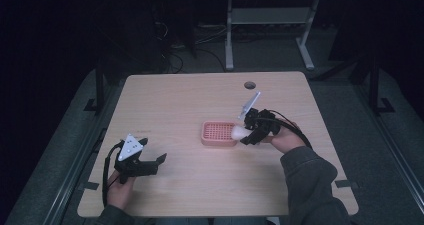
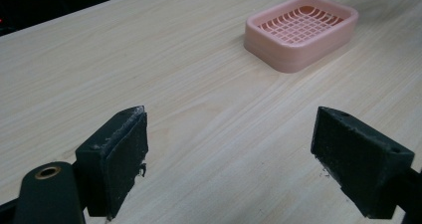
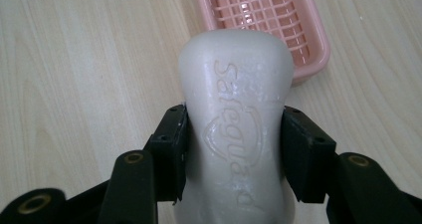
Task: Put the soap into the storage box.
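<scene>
One bar of soap [image 3: 235,119], white with a raised brand word on its face. One soap dish [image 1: 218,134], pink, with a slotted grid floor; the same dish is seen in the left gripper view [image 2: 301,31] and the right gripper view [image 3: 278,20]. Two grippers: the left gripper [image 1: 159,161] and the right gripper [image 1: 243,133], each with two black jaws, so four jaws in all. Two grey three-cornered plates, one on each gripper. Two hands, one behind each gripper. One table [image 1: 190,100], light wood, with one round hole [image 1: 250,85] near its far edge. One second table frame [image 1: 270,20] stands behind, on two visible legs.
</scene>
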The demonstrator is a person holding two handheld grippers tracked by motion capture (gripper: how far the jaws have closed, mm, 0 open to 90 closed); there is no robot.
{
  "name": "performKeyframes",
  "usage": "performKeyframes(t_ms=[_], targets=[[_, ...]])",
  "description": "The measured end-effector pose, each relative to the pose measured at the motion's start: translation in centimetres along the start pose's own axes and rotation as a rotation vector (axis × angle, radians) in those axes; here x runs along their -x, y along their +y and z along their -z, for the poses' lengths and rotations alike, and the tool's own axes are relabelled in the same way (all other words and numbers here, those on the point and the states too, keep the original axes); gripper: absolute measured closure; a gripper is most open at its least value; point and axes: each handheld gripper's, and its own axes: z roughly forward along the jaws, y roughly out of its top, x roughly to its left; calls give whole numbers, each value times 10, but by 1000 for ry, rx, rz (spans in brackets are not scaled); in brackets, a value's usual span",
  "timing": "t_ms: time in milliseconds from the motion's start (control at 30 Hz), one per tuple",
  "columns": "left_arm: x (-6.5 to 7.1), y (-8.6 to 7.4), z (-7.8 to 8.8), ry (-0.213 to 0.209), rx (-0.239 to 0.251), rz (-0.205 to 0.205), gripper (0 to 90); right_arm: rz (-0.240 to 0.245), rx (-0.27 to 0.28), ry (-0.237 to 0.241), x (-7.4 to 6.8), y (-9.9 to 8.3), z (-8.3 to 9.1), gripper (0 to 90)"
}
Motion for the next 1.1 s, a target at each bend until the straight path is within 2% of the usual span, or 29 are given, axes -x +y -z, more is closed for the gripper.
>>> performKeyframes(t_ms=[267,467,733,867,1100], targets=[[0,0,-1,-1,-1,1,146,11,8,5,3,6,-2,488],[1,0,-1,-1,0,1,146,22,-12,4,3,12,-5,488],[1,0,-1,-2,3,6,146,29,2,1,6,23,-2,488],[1,0,-1,-1,4,7,146,34,-21,-2,8,31,-6,488],[1,0,-1,0,6,5,146,51,-26,7,13,48,-8,488]])
